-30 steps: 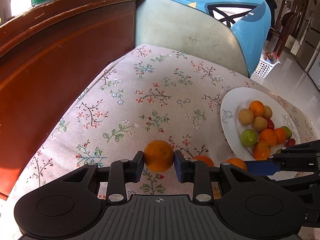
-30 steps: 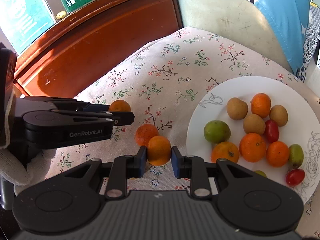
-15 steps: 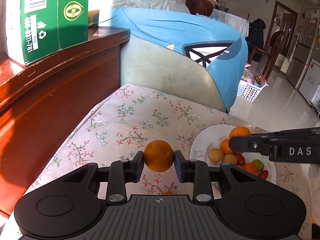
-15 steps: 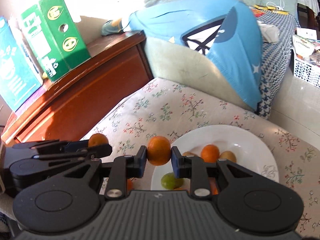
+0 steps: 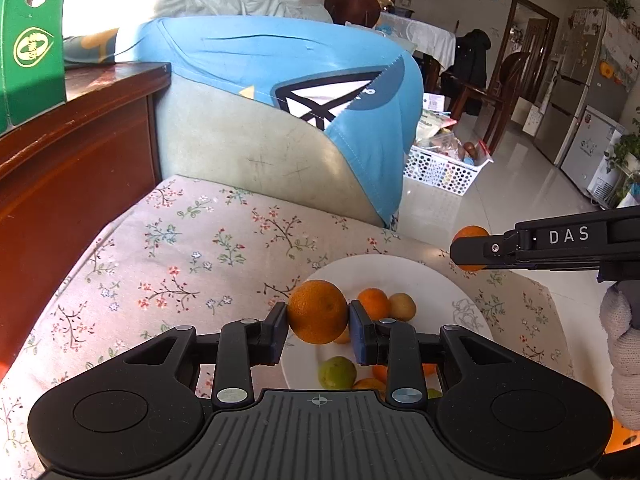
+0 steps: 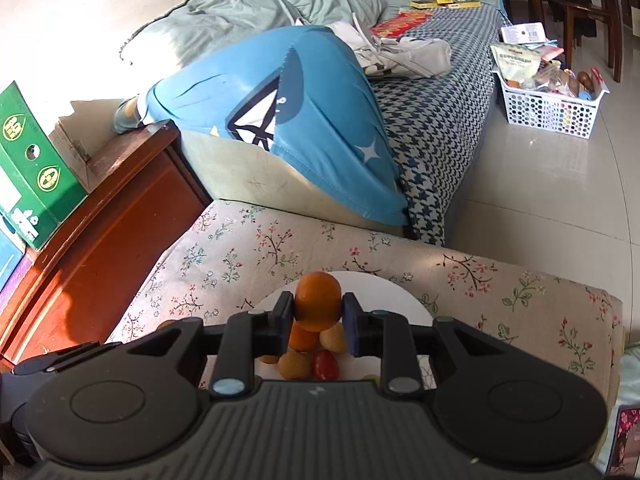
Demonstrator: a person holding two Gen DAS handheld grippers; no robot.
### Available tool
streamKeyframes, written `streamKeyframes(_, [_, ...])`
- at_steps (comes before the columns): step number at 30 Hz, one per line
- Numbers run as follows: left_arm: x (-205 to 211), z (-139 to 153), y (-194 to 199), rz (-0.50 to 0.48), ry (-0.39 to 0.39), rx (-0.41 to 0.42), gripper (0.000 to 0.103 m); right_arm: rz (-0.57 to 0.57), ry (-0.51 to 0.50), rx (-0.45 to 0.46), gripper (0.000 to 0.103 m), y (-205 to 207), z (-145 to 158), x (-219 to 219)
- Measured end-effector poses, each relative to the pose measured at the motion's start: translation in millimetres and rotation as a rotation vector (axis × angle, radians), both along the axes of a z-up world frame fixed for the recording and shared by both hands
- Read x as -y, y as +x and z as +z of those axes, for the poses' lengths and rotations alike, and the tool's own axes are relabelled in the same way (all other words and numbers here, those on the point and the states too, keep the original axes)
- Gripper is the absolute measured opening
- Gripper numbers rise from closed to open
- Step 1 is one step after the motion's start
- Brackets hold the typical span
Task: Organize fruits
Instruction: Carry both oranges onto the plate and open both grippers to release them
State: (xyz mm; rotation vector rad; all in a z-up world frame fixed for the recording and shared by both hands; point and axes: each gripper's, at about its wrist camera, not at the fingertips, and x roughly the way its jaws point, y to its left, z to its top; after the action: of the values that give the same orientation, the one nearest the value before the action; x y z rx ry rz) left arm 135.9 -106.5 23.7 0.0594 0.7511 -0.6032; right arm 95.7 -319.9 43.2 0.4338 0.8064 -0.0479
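My left gripper [image 5: 318, 330] is shut on an orange [image 5: 317, 311] and holds it in the air above the near left edge of the white plate [image 5: 424, 280]. My right gripper [image 6: 317, 322] is shut on a second orange [image 6: 318, 301], held above the plate [image 6: 384, 288]; it also shows in the left wrist view [image 5: 472, 248], higher and to the right. The plate holds several small fruits: oranges, yellow-brown ones, a green one [image 5: 337, 372] and a red one [image 6: 325, 364].
The plate lies on a floral cloth [image 5: 192, 256] over a low table. A dark wooden cabinet [image 5: 72, 168] with a green box [image 5: 28, 44] stands left. A sofa arm with blue fabric [image 5: 288, 76] is behind. A white basket [image 5: 444, 164] sits on the floor.
Both grippers have lifted their oranges off the cloth and moved right, over the plate. The views now look more level, across the room.
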Motion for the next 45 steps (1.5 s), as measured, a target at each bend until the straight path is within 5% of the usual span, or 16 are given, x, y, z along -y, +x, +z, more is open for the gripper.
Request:
streamKeyframes(10, [24.0,-13.1,-28.4,-0.163,0.04,-0.031,0.03,-0.099,0.11,-0.137,0.026,0.5,-35.9,20.3])
streamKeyframes(19, [37.0,-28.7,-38.4,-0.203,0.099,-0.041,0.03,-0.12,0.128,-0.18,0.027,-0.7,-49.1,18.2])
streamKeyframes(45, [21.5,-25.6,-26.9,-0.116,0.055,-0.044,0.032,-0.13,0.155,-0.137,0.031,-2.4,-40.1,21.2])
